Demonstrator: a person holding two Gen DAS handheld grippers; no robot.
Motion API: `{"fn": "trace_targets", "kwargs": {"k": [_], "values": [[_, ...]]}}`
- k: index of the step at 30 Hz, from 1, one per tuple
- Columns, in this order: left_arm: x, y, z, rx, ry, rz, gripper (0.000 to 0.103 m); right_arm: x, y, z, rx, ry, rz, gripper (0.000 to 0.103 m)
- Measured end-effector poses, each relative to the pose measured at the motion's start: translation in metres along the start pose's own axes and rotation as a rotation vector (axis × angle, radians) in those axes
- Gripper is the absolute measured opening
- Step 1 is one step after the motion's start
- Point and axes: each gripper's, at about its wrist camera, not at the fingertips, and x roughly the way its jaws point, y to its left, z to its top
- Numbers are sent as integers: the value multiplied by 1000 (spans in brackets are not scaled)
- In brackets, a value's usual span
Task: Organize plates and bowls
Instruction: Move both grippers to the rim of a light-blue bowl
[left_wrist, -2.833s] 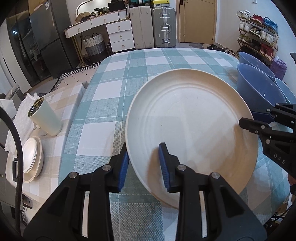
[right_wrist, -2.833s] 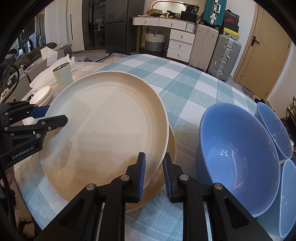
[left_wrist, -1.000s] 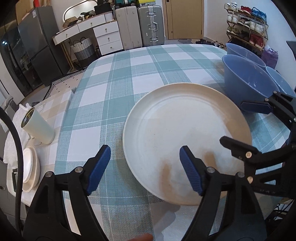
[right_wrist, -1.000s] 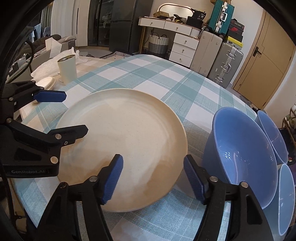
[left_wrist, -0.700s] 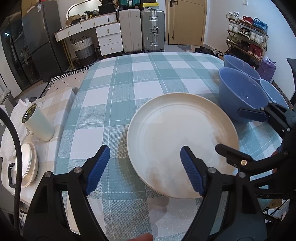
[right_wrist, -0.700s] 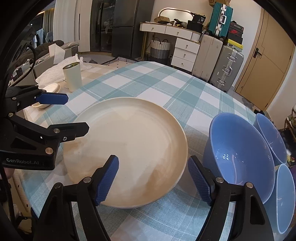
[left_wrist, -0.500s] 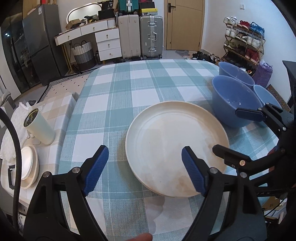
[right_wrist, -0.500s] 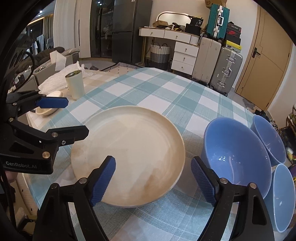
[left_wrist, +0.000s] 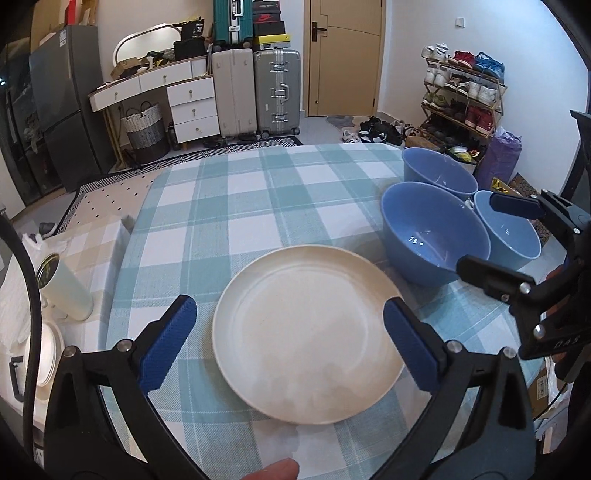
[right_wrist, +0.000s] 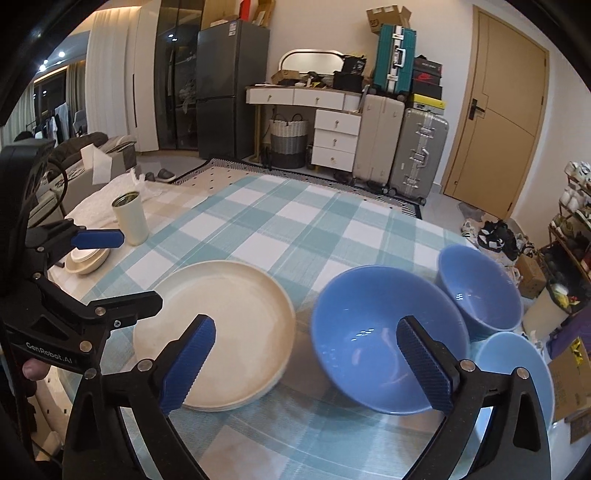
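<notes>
My left gripper (left_wrist: 288, 343) hangs above the cream plate (left_wrist: 310, 328), jaws spread as wide as they go and just finished opening, blue pads either side of the plate's outline but nothing between them, nothing held. The plate lies flat on the checked tablecloth (left_wrist: 258, 206), near the table's front edge. From the right wrist view its rim looks doubled at the bottom, so it seems to sit on another plate; I cannot tell how many lie under it.

My right gripper (right_wrist: 306, 362) is up in the air too, jaws wide and just done opening, empty. Through its gap I see the plate's right edge and the big blue bowl (right_wrist: 384, 343), which stands just beside the plate, to the right of it, upright on the cloth. Two smaller blue bowls sit beyond: the far bowl (right_wrist: 480, 291) is behind and right of the big one, the near bowl (right_wrist: 513, 365) right of it, at the table's edge. The three bowls crowd close; whether they touch I cannot tell.

Well left of the plate, on a beige checked cloth, stands a pale cup (right_wrist: 131, 219), with a small stack of white dishes (right_wrist: 86, 260) just in front of it. A fingertip (left_wrist: 273, 470) pokes in at the bottom of the left wrist view.
</notes>
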Motion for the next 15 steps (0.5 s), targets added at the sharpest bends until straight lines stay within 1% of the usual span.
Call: {"fn": "trace_targets", "kwargs": {"k": [6,11,15], "values": [[6,-20,30,-6,-14,-46,101,-24,-46,6,68,-28,-42,101],[13,-37,57,-10,-36,-60,101,-45,-89,9,123,-57,-104,101],[20,-52,76,-4,-50,-80,101,-59,-119,9,174,-71,-125,102]]}}
